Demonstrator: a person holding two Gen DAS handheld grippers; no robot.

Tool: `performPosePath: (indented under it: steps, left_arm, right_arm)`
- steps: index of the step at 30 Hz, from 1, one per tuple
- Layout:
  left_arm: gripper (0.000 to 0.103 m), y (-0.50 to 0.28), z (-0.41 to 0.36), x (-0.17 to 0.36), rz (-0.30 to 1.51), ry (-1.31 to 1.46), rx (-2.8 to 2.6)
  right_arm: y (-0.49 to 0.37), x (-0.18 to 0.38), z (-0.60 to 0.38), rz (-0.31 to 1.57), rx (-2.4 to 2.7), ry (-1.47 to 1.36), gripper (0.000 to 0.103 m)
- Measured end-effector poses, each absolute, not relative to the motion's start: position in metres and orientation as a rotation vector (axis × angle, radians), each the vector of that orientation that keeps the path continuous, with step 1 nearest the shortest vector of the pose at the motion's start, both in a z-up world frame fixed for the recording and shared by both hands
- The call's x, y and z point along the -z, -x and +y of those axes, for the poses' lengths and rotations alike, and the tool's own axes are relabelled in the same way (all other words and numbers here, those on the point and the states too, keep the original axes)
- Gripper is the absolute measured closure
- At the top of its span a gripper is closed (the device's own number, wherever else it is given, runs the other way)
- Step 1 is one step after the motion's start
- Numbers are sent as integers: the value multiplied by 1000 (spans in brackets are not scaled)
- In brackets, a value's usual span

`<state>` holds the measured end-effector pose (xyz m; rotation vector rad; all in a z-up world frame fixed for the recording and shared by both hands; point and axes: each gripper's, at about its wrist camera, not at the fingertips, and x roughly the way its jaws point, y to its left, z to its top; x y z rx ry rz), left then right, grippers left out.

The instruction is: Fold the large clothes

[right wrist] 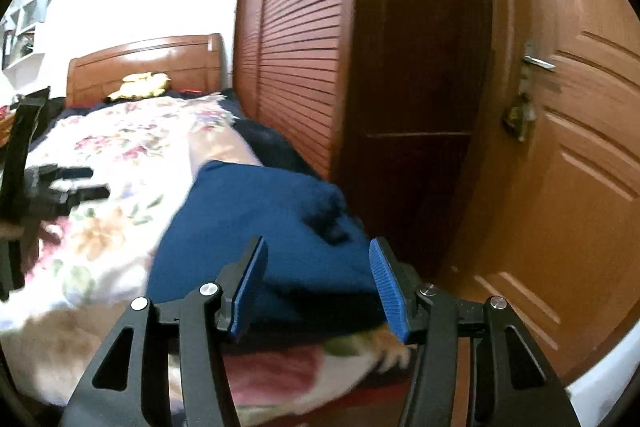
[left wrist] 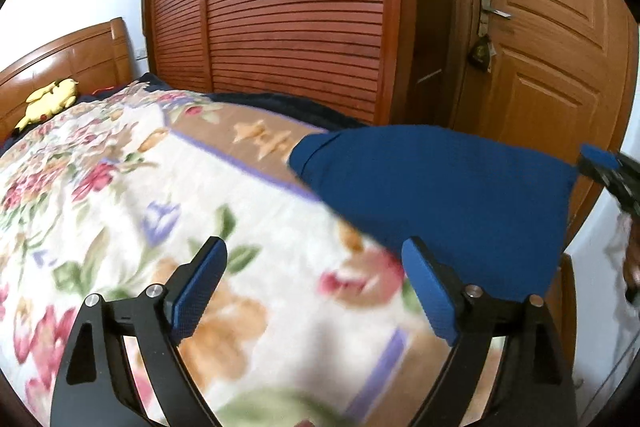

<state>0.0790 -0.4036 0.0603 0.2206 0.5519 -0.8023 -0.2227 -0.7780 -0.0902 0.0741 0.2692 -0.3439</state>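
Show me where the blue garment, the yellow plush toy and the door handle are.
blue garment (left wrist: 440, 187), left wrist view, middle of the cloth.
yellow plush toy (left wrist: 50, 99), left wrist view, its body.
door handle (right wrist: 540, 61), right wrist view, the metal lever.

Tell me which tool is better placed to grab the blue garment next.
The right tool, probably. The blue garment lies directly between its open fingers. The left tool is open over the floral bedspread, with the garment off to its right side.

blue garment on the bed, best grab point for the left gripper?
Probably the blue garment by its left corner, near the sleeve-like fold, coming from the quilt side: that edge lies flat and exposed. The left gripper is open and empty.
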Motion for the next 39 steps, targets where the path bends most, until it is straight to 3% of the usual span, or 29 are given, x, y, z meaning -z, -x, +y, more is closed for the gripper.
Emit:
performPosePath:
  steps: [7, 12, 21, 32, 39]
  left_arm:
    - [13, -58, -329, -50, 543, -199, 736]
    - [13, -45, -283, -44, 531, -188, 681]
    - [13, -23, -208, -33, 528, -155, 607]
    - [13, 15, -134, -14, 521, -133, 489]
    - [13, 27, -98, -2, 532, -112, 422]
  right_arm:
    - [167, 103, -785, 355, 343, -99, 48]
    - [130, 134, -805, 513, 352, -140, 48]
    - [144, 121, -804, 492, 407, -170, 48]
    - [165, 78, -694, 382, 233, -64, 48]
    - [166, 83, -613, 377, 62, -7, 48]
